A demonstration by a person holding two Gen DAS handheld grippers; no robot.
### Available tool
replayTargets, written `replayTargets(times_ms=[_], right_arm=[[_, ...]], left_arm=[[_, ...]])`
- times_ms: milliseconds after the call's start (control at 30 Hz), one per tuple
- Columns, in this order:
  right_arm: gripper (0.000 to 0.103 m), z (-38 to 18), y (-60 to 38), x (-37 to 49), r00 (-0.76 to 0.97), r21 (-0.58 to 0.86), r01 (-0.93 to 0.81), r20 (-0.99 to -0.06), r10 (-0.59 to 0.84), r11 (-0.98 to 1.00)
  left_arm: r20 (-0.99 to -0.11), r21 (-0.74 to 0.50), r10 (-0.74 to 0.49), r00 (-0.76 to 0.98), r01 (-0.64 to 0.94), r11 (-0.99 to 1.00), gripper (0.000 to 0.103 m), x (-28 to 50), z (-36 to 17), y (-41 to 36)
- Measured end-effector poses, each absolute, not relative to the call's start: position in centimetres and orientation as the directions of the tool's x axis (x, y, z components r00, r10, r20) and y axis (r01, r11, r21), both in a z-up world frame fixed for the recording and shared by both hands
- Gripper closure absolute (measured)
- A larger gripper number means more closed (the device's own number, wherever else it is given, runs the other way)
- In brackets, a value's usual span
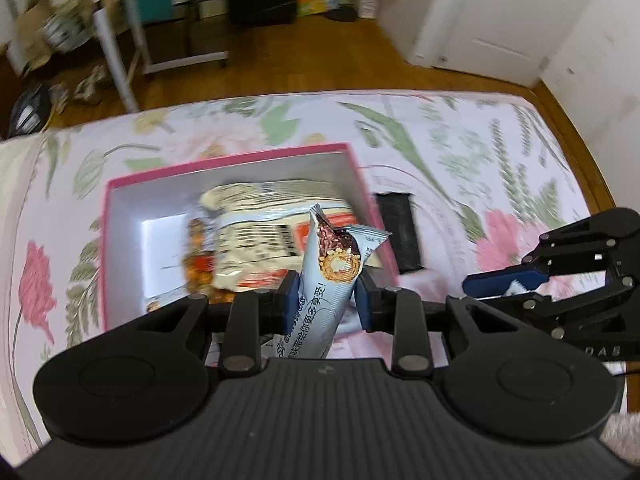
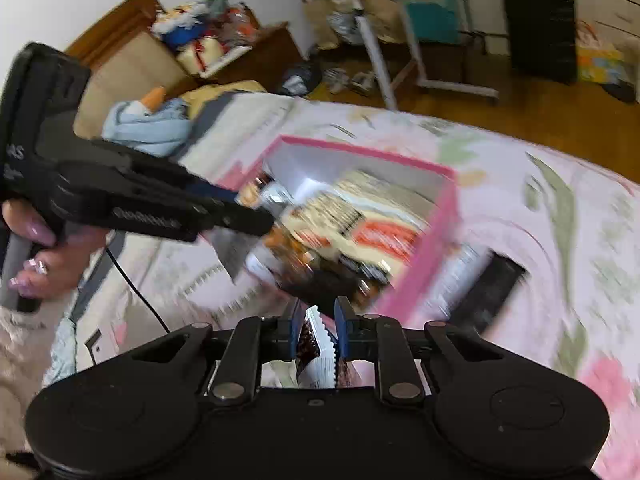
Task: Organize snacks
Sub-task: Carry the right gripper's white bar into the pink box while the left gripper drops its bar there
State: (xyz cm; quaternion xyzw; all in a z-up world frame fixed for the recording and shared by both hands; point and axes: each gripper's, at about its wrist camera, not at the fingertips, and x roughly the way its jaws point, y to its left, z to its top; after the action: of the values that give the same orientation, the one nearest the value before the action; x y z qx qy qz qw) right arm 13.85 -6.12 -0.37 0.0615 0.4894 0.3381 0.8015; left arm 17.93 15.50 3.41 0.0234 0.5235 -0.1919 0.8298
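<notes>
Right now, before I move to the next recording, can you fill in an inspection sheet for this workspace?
Surface: bed with a floral sheet, pink and green print.
Job's things: pink-rimmed box on the sheet, holding several snack packs; dark packet lies on the sheet just outside the box.
Clutter: folded blue cloth at the bed's far end.
Grippers: left gripper shut on a pale blue snack bar; right gripper shut on a small wrapper with a serrated edge.
Cables: black cable trailing over the bedding below the left gripper.
Surroundings: wooden floor, white door, folding table, black case.
</notes>
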Motion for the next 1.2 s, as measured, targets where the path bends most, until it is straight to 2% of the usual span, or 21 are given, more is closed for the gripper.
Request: replayTargets(times_ms=[333, 600, 733, 767, 800, 900, 1033, 1200], right_arm=[[0.085, -4.5, -0.7, 21.0, 0.254, 0.508, -0.449, -0.716, 0.650, 0.735], [0.087, -6.0, 3.0, 22.4, 0.206, 0.522, -0.461, -0.723, 0.659, 0.717], [0.083, -6.8, 4.0, 22.3, 0.248, 0.498, -0.464, -0.721, 0.647, 0.733], [0.083, -7.0, 4.0, 22.3, 0.244, 0.495, -0.466, -0.725, 0.644, 0.733], [0.082, -7.2, 3.6, 22.3, 0.236, 0.511, -0.459, -0.719, 0.654, 0.727], [0.076, -6.2, 1.7, 21.8, 0.252, 0.531, -0.454, -0.693, 0.675, 0.715], [0.072, -4.0, -2.6, 19.9, 0.315, 0.513, -0.463, -0.667, 0.675, 0.723], [0.067, -2.9, -7.9, 17.1, 0.423, 0.409, -0.469, -0.674, 0.606, 0.783]], left_arm=[[-0.902, -0.115, -0.174, 0.395, 0.169, 0.979, 0.075, 21.6, -0.9, 21.2], [-0.920, -0.116, -0.148, 0.363, 0.108, 0.987, 0.074, 22.8, -3.6, 23.1], [-0.928, -0.162, -0.165, 0.335, 0.038, 0.986, 0.065, 23.4, -5.3, 23.9], [-0.924, -0.168, -0.170, 0.342, 0.035, 0.985, 0.059, 23.3, -5.4, 24.0], [-0.920, -0.169, -0.170, 0.353, 0.034, 0.985, 0.058, 23.2, -5.4, 24.0], [-0.899, -0.134, -0.150, 0.411, 0.067, 0.989, 0.057, 22.1, -4.6, 23.3], [-0.875, -0.091, -0.145, 0.462, 0.136, 0.986, 0.057, 20.1, -2.8, 21.5], [-0.839, -0.081, -0.188, 0.510, 0.224, 0.971, 0.057, 17.5, -0.8, 18.6]])
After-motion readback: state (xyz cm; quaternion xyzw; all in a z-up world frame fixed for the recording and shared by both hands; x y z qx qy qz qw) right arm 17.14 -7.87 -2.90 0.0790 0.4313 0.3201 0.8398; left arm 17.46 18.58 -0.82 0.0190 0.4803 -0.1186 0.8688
